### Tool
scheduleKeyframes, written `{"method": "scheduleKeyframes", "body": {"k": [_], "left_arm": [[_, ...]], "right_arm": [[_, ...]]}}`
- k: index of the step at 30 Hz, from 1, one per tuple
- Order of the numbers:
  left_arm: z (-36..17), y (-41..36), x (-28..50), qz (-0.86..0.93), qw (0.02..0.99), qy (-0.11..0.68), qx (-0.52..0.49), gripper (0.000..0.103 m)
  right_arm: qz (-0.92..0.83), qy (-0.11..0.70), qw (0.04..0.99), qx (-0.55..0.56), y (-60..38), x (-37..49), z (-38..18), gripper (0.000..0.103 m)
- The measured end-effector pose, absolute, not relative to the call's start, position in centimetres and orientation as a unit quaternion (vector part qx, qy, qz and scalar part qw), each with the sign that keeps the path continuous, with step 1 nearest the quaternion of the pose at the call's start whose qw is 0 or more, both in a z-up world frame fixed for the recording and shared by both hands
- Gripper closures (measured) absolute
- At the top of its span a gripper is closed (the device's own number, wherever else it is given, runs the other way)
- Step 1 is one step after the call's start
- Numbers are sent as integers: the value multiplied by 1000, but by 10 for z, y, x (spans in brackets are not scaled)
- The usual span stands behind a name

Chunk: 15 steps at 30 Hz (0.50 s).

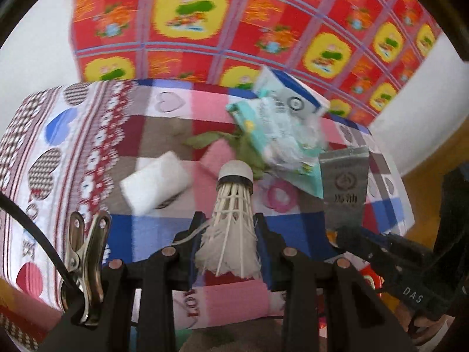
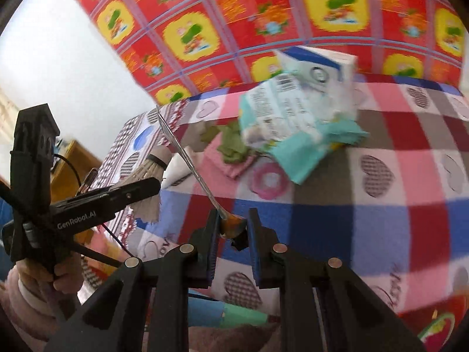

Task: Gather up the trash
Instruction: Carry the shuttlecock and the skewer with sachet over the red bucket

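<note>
Table (image 1: 164,228) under patchwork cloth, trash pile far side: crumpled teal wrapper (image 1: 281,143), foam block (image 1: 155,184). Left hand-held gripper (image 1: 230,228) pinching shuttlecock (image 1: 234,205); right hand-held gripper (image 2: 233,224) pinching silver sachet (image 2: 187,155) by corner. Risk: thin corner hold, sachet slipping free in transit.

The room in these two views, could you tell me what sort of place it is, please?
Probably a home, not a lab: a round table under a heart-patterned patchwork cloth, a bright red-and-yellow printed fabric hung behind it, and household litter on it, such as a crumpled wrapper.
</note>
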<state>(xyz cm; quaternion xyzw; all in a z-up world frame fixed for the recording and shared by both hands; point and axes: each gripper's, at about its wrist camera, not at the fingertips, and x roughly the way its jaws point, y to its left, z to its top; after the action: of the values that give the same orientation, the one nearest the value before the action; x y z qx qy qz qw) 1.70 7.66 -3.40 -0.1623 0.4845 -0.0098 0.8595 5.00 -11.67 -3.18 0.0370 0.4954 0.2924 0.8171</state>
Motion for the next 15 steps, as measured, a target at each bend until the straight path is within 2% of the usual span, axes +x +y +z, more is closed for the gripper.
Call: {"method": "scheduleKeyframes", "body": {"k": [15], "left_arm": [[-30,-21,42,-130,850,499,-108,69]], "right_arm": [[161,483,854,105,-217,18,-16,84]]}}
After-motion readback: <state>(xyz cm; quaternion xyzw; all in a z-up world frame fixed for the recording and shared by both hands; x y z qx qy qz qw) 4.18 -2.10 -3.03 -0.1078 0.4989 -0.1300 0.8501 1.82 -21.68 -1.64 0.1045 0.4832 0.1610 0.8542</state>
